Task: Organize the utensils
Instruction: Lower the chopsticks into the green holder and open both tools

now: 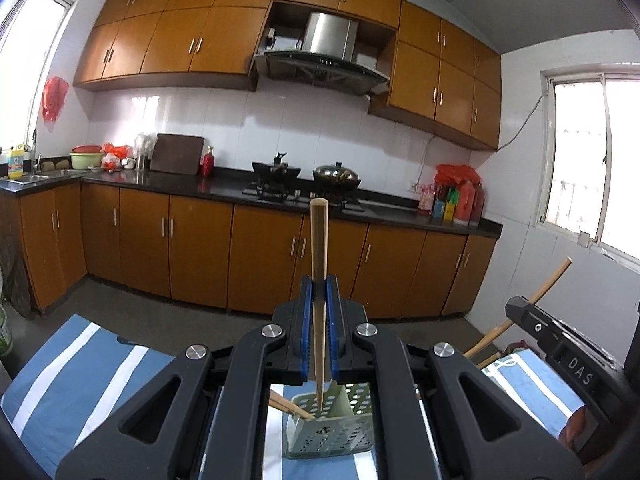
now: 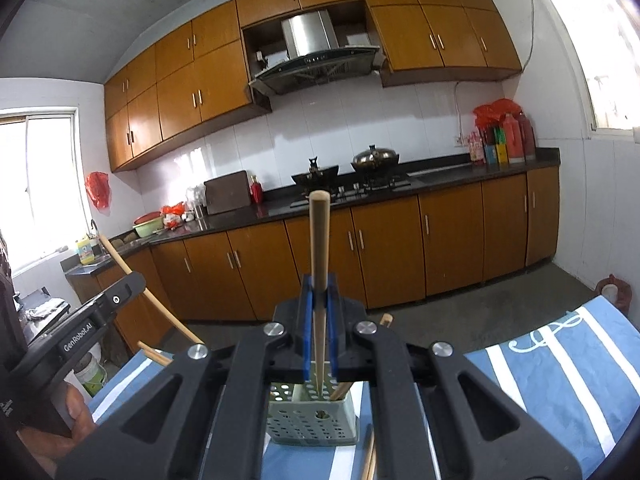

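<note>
While clamped upright, chopstick is held by left gripper; another chopstick pinched by right gripper, holder below.

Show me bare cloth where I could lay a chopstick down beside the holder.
Right wrist view: the blue-and-white striped cloth lies bare right of the perforated grey-green plastic holder. Left wrist view: a bare patch left of it. Crowded: loose wooden chopsticks at the holder's right foot.

Orange-brown wooden cabinets line white tiled walls above a dark counter; daylight enters windows over grey floor.
</note>
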Action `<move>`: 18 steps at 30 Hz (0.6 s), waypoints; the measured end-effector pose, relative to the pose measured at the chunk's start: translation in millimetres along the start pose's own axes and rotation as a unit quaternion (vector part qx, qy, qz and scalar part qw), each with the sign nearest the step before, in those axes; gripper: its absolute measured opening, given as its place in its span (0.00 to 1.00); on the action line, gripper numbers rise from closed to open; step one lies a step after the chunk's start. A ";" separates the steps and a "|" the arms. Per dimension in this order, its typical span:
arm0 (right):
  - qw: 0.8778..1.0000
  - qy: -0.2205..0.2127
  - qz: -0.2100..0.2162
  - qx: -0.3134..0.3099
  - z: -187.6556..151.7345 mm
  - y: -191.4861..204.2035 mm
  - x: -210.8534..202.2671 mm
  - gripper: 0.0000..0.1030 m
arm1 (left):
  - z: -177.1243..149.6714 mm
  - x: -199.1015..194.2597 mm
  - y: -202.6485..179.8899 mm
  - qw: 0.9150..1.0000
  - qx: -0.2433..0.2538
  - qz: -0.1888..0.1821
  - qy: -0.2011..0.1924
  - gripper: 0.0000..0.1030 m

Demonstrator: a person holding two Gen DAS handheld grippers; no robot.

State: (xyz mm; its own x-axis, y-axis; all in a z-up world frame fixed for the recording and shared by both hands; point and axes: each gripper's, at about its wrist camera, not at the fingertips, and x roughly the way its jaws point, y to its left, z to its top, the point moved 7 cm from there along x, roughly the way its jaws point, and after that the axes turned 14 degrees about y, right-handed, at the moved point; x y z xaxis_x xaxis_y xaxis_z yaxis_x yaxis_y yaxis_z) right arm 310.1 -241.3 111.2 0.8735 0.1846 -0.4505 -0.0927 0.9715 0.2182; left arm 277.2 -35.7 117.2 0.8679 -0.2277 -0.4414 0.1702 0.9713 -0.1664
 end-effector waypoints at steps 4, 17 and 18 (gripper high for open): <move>1.000 0.015 0.003 0.000 -6.2 3.6 8.7 0.08 | -7.4 9.9 0.8 1.000 0.000 -0.005 0.025 0.07; 1.000 0.003 0.000 -0.003 -7.4 6.2 -7.1 0.27 | -3.7 -2.7 6.1 1.000 -0.010 -0.004 0.027 0.08; 1.000 0.000 -0.002 -0.004 -7.4 6.2 -11.0 0.29 | -1.7 -4.7 4.8 1.000 -0.010 -0.003 0.025 0.08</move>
State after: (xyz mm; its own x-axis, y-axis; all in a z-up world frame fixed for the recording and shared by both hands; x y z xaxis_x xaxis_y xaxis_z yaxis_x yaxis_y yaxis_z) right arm 296.4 -236.2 111.1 0.8742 0.1804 -0.4508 -0.0927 0.9733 0.2098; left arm 273.1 -30.1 117.0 0.8422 -0.2381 -0.4838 0.1661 0.9681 -0.1874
